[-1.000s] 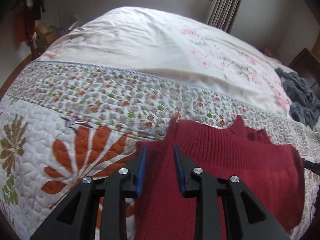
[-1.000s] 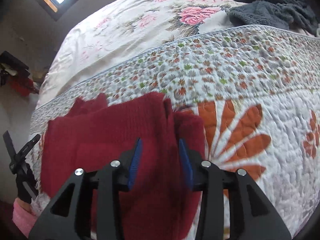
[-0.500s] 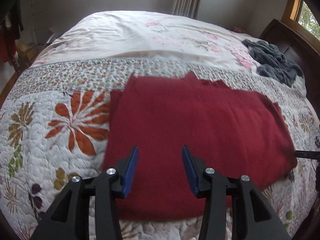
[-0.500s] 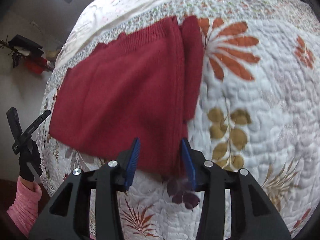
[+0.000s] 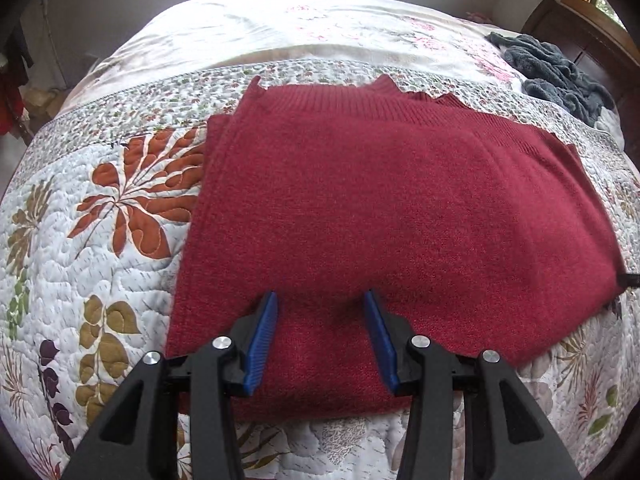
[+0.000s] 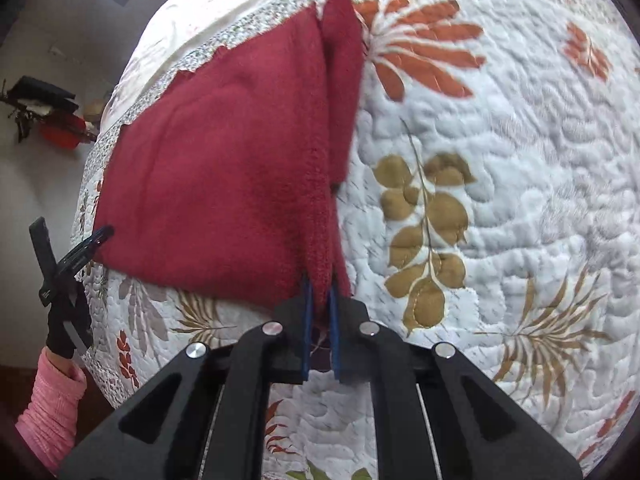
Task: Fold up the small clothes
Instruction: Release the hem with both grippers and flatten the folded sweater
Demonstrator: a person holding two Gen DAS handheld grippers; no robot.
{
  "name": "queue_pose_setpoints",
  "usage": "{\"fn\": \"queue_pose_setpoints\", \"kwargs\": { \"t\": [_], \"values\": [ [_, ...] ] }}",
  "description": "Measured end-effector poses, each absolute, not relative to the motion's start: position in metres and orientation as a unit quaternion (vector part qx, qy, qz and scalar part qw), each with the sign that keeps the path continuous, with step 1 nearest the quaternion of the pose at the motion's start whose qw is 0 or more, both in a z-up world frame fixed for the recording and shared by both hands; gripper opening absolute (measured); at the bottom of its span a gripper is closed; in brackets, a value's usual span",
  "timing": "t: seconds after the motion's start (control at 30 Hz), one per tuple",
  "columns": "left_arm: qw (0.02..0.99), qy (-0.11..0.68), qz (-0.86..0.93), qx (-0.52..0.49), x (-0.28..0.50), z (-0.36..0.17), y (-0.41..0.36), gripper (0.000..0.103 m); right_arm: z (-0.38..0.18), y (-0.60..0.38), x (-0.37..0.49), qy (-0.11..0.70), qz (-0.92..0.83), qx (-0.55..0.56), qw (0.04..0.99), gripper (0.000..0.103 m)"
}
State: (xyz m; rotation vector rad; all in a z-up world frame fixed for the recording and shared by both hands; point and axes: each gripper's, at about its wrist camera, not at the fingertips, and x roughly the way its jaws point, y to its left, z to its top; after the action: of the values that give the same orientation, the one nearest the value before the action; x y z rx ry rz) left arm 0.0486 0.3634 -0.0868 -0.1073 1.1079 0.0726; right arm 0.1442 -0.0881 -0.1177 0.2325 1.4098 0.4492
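Observation:
A dark red knitted sweater (image 5: 380, 208) lies flat on the quilted bed, its ribbed collar at the far edge. My left gripper (image 5: 320, 296) hovers open above the sweater's near edge, with nothing between its blue pads. In the right wrist view the same sweater (image 6: 224, 168) stretches away to the upper left, a folded strip lying along its right side. My right gripper (image 6: 319, 286) is shut on the sweater's near corner, and red knit bunches between the pads. The left gripper (image 6: 80, 248) shows side-on at the sweater's other near corner.
The floral quilt (image 5: 100, 240) covers the whole bed, with bare quilt (image 6: 500, 160) to the right of the sweater. A grey fleece garment (image 5: 560, 76) lies heaped at the far right by a dark headboard (image 5: 580, 32). A gloved hand with a pink sleeve (image 6: 52, 392) holds the left gripper.
Both grippers drew back from the collar end to the sweater's near edge. The right gripper went from open to shut on the near corner. The left gripper stayed open.

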Motion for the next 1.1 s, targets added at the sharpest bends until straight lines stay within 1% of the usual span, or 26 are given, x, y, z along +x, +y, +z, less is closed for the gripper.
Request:
{"fn": "queue_pose_setpoints", "kwargs": {
  "t": [0.27, 0.4, 0.43, 0.5, 0.57, 0.67, 0.87, 1.03, 1.1],
  "values": [
    [0.850, 0.519, 0.041, -0.084, 0.046, -0.089, 0.369, 0.046, -0.129, -0.092, 0.145, 0.641, 0.201, 0.126, 0.730, 0.007],
    [0.850, 0.514, 0.046, -0.103, 0.049, -0.075, 0.367, 0.046, -0.114, -0.095, 0.147, 0.633, 0.208, 0.136, 0.733, 0.014],
    [0.852, 0.511, 0.045, -0.105, 0.051, -0.072, 0.366, 0.046, -0.106, -0.094, 0.150, 0.626, 0.211, 0.137, 0.738, 0.018],
    [0.858, 0.501, 0.047, -0.107, 0.059, -0.060, 0.362, 0.047, -0.094, -0.095, 0.155, 0.612, 0.214, 0.141, 0.749, 0.041],
    [0.859, 0.497, 0.049, -0.111, 0.069, -0.056, 0.360, 0.052, -0.086, -0.096, 0.165, 0.601, 0.212, 0.140, 0.758, 0.046],
    [0.857, 0.498, 0.049, -0.126, 0.088, -0.055, 0.357, 0.053, -0.086, -0.099, 0.184, 0.598, 0.209, 0.159, 0.757, 0.050],
    [0.851, 0.507, 0.053, -0.126, 0.113, -0.068, 0.351, 0.053, -0.110, -0.106, 0.223, 0.613, 0.200, 0.193, 0.740, 0.053],
    [0.842, 0.522, 0.057, -0.123, 0.119, -0.085, 0.355, 0.053, -0.131, -0.101, 0.237, 0.623, 0.202, 0.212, 0.726, 0.052],
    [0.841, 0.523, 0.057, -0.129, 0.117, -0.090, 0.360, 0.053, -0.136, -0.098, 0.239, 0.621, 0.206, 0.220, 0.724, 0.040]
  ]
}}
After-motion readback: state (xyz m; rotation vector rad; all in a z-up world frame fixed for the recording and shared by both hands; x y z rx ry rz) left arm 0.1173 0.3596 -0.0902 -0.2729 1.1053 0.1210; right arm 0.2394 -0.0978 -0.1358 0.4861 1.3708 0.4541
